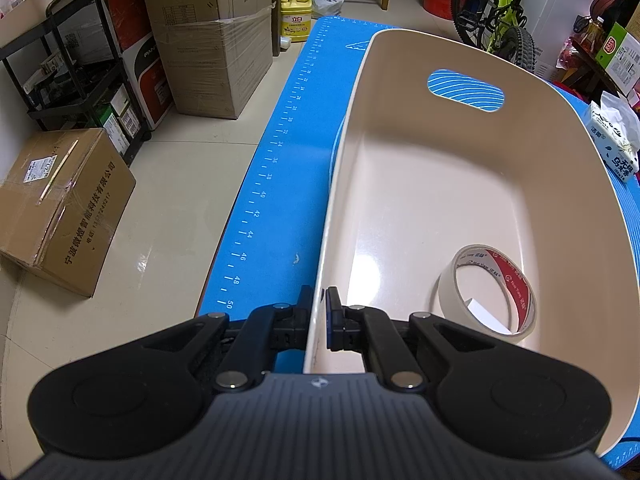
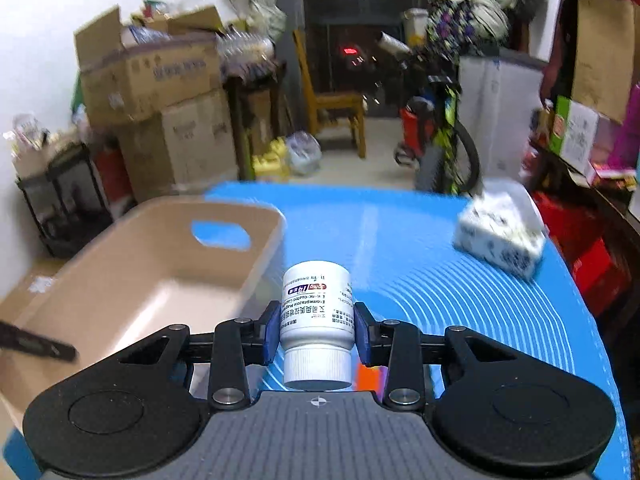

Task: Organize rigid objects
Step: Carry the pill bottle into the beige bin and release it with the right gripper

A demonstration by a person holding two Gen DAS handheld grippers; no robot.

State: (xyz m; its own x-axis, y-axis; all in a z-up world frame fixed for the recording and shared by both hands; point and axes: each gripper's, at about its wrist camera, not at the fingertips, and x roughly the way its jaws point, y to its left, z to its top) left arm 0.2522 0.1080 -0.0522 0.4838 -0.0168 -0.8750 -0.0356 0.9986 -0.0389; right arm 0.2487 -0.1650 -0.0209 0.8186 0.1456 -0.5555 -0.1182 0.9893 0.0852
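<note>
Cluttered storeroom, blue mat [image 2: 420, 248]. Right gripper [image 2: 316, 330] clamps a light, rigid, slick pill bottle [image 2: 316, 312] mid-body; left gripper [image 1: 319, 316] pinches the bin [image 1: 460, 184] rim.

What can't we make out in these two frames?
- Basket near corner: left wrist view, hidden behind the gripper body.
- Tape lower edge: left wrist view, covered by the gripper linkage.
- Bottle label: right wrist view, upside down and too small to read fully.
- Tissue pack print: right wrist view, motion blur.
- Orange thing under the bottle: right wrist view, mostly hidden by the right gripper.
</note>
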